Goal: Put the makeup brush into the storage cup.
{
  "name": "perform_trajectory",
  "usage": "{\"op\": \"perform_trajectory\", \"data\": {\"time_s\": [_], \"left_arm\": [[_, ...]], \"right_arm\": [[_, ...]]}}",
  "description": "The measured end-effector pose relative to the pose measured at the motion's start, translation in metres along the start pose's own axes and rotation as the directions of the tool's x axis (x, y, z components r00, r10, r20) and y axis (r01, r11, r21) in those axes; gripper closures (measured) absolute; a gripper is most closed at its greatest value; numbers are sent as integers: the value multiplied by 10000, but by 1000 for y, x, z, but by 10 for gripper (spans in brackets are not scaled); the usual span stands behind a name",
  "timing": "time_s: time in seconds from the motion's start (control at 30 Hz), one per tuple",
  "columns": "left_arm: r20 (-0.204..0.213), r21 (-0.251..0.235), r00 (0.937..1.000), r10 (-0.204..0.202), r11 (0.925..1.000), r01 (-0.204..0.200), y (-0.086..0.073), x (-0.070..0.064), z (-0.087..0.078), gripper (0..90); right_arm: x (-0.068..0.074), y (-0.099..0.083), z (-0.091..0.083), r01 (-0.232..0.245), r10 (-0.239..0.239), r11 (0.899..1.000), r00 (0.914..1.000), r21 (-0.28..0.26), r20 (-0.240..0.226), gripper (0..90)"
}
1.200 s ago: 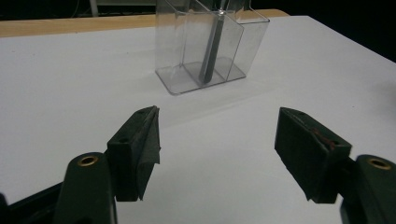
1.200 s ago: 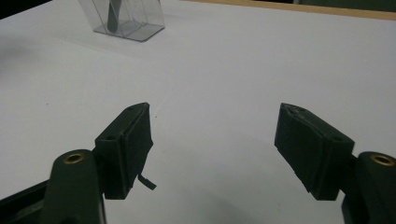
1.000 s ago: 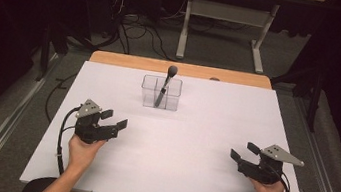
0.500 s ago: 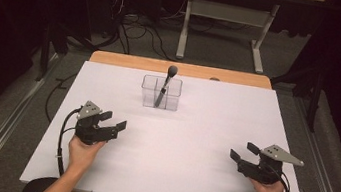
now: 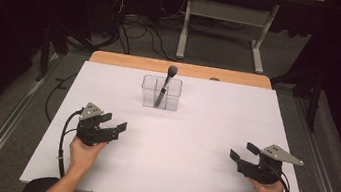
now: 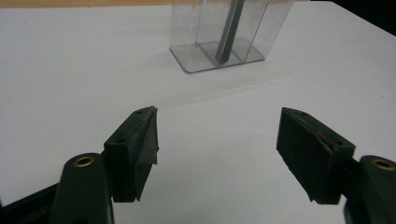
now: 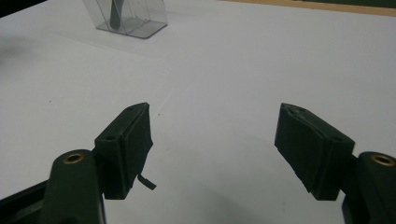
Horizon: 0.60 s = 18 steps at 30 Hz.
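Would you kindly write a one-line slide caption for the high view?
Open left gripper and right gripper rest apart on the white table; a dark tool leans in a clear container.

White table (image 5: 192, 144), clear holder (image 5: 160, 93) on it

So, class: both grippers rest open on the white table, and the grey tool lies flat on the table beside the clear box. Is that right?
One thing is wrong: the grey tool does not lie flat beside the clear box; it stands tilted inside it, as the high view shows. The left gripper and right gripper are indeed open on the white table.
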<state>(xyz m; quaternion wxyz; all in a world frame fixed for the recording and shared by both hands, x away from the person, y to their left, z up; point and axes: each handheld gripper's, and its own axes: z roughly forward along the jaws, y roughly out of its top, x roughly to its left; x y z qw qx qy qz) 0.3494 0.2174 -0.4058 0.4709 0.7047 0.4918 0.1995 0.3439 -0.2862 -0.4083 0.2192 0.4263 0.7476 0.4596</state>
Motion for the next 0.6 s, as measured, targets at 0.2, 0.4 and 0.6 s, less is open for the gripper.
{"op": "perform_trajectory", "data": {"time_s": [0.2, 0.4, 0.6], "left_arm": [[8, 31, 10000, -4, 10000, 4, -1, 0, 2, 297], [17, 28, 10000, 14, 10000, -14, -1, -1, 1, 298], [47, 79, 10000, 27, 10000, -27, -1, -1, 2, 298]], "right_arm": [[0, 0, 1, -89, 89, 9999, 10000, 80, -17, 289], [1, 0, 1, -1, 2, 9999, 10000, 123, -50, 289], [0, 0, 1, -37, 37, 9999, 10000, 145, -57, 289]]}}
